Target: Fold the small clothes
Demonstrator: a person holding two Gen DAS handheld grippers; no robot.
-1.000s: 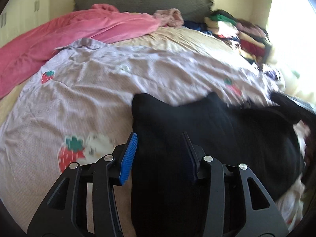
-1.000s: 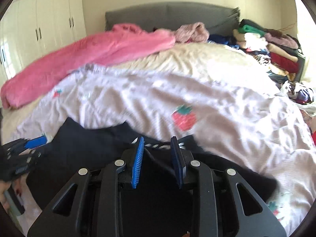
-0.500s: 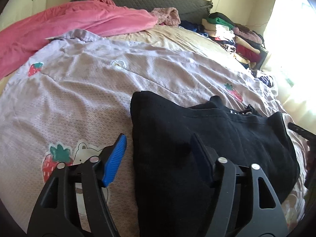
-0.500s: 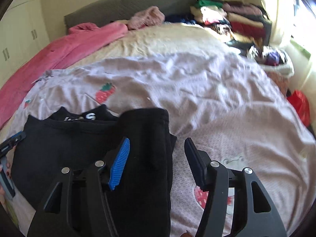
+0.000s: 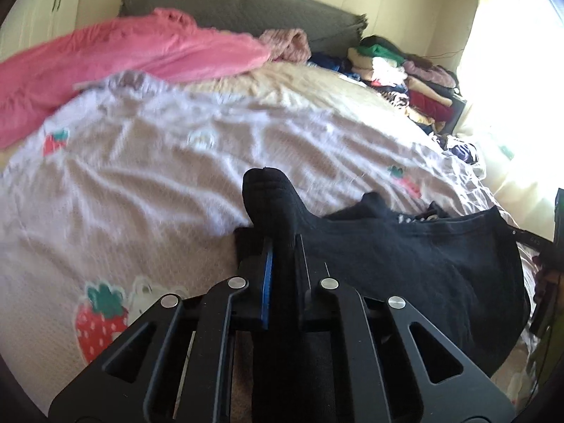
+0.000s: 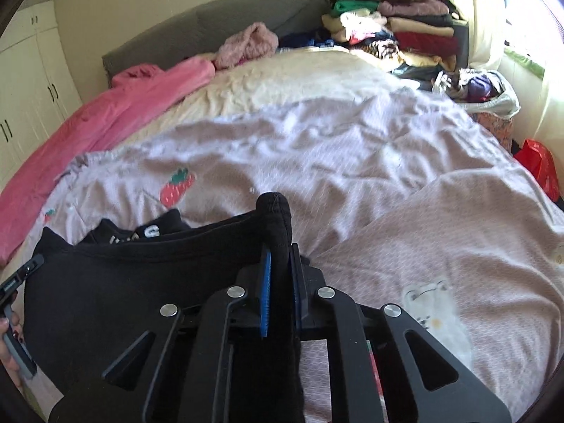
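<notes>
Black garment (image 5: pixel 405 264) on the bed (image 5: pixel 141 194), near edge: one corner is clamped by left tool (image 5: pixel 283 243), the other by right tool (image 6: pixel 280 250); jaws just closed.

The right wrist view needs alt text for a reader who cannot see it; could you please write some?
The right hand-held gripper is shut on a bunched corner of a black garment lying on a bed, over a lilac strawberry-print cover. A pink blanket and stacked folded clothes sit further back.
</notes>
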